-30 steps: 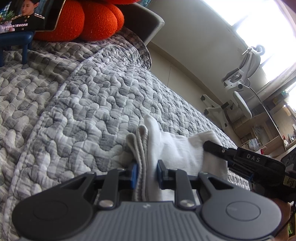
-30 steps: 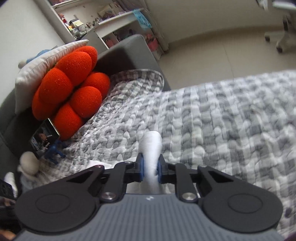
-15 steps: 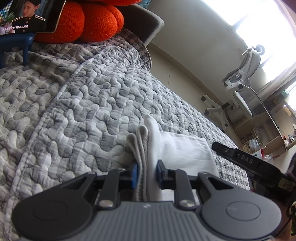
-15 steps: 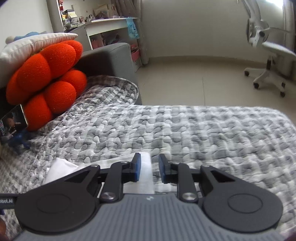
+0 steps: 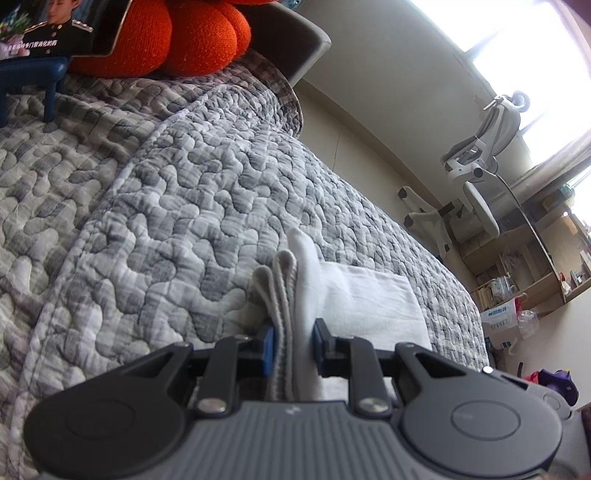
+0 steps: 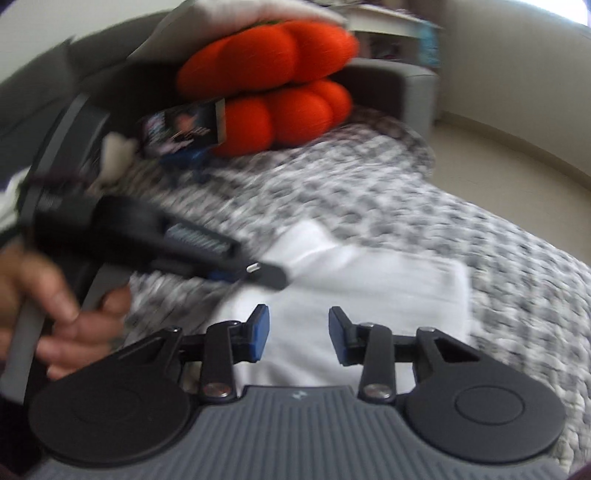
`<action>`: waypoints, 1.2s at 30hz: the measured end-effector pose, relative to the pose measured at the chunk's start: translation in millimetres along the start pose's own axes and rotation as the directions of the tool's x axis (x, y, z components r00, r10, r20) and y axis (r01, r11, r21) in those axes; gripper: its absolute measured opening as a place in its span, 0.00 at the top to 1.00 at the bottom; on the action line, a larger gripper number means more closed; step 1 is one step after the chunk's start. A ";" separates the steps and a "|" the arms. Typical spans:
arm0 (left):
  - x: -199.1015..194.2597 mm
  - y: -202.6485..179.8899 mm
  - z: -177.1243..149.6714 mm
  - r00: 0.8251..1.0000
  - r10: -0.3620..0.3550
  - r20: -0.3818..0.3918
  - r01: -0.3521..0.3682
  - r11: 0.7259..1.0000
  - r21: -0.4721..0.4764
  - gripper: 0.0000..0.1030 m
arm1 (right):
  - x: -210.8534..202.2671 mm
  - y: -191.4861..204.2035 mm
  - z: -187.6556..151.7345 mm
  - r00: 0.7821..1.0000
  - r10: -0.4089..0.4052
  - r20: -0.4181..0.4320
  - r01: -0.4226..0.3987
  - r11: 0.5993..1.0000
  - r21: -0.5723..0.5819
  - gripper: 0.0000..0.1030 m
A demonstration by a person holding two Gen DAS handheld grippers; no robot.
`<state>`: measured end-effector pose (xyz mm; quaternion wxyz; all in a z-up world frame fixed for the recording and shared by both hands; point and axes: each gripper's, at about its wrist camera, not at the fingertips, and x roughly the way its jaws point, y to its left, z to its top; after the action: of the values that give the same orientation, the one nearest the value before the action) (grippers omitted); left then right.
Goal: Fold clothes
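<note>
Left gripper (image 5: 293, 345): pads pressed onto a bunched edge of the white garment (image 5: 365, 299), several folded layers standing upright between them; seen from the right wrist view as a dark, blurred tool (image 6: 255, 275) reaching in from the left, gripped by a hand (image 6: 55, 314).

Right gripper (image 6: 298, 336): blue pads spread apart, nothing between them, hovering just over the near part of the white cloth (image 6: 369, 295).

White garment: folded into a roughly rectangular flat pile, lying on the quilted grey bedspread (image 5: 166, 192); one end lifted and gathered in the left tool, the rest resting flat on the quilt.

Quilted grey bedspread: pebble-stitched in grey and white, covering the whole working surface.

Orange cushion (image 5: 192, 33): lobed, knitted, at the far end of the bedspread against a grey headboard (image 5: 295, 44).

Phone (image 5: 55, 26): screen lit, propped on a blue stand (image 5: 40, 77) in front of the cushion.

Office chair (image 5: 480, 177): white, on the floor beyond the bed, near a bright window.

Wooden shelves (image 5: 543, 266): cluttered, far right; contents too small to tell.

Right wrist view: motion-blurred throughout.
</note>
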<state>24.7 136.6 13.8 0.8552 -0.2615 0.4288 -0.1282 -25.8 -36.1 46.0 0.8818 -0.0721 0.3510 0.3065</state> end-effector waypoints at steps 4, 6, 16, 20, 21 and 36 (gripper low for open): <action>-0.4 1.0 1.4 1.000 -0.006 -0.006 0.006 1.000 -0.003 0.79 | 4.0 16.8 -0.7 0.999 0.043 -0.006 -0.043 0.998 -0.051 0.46; -0.8 1.8 2.4 1.000 -0.011 -0.010 0.010 1.000 -0.005 0.79 | 7.7 26.6 -2.1 0.998 0.057 -0.021 -0.059 0.994 -0.088 0.46; -0.4 4.9 4.7 0.999 -0.021 -0.031 0.020 1.000 -0.019 0.74 | 34.5 70.0 -18.4 0.994 -0.080 -0.079 0.047 0.937 -0.346 0.56; -1.5 9.4 5.5 0.998 -0.051 -0.038 0.049 0.997 -0.054 0.66 | 21.0 50.4 -6.7 0.998 -0.056 -0.042 0.045 0.976 -0.213 0.78; -2.1 10.5 5.5 0.997 -0.061 -0.040 0.058 0.996 -0.065 0.62 | 15.6 42.8 -3.3 0.999 -0.039 -0.025 0.034 0.986 -0.164 0.79; -3.6 6.6 4.1 0.997 -0.069 -0.028 0.066 0.993 -0.094 0.50 | -2.3 18.6 7.3 0.999 0.007 0.040 -0.007 1.000 -0.017 0.80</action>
<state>25.7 145.1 14.6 0.8304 -0.3134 0.4386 -0.1412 -33.9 -19.8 54.6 0.8870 -0.0722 0.3308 0.3139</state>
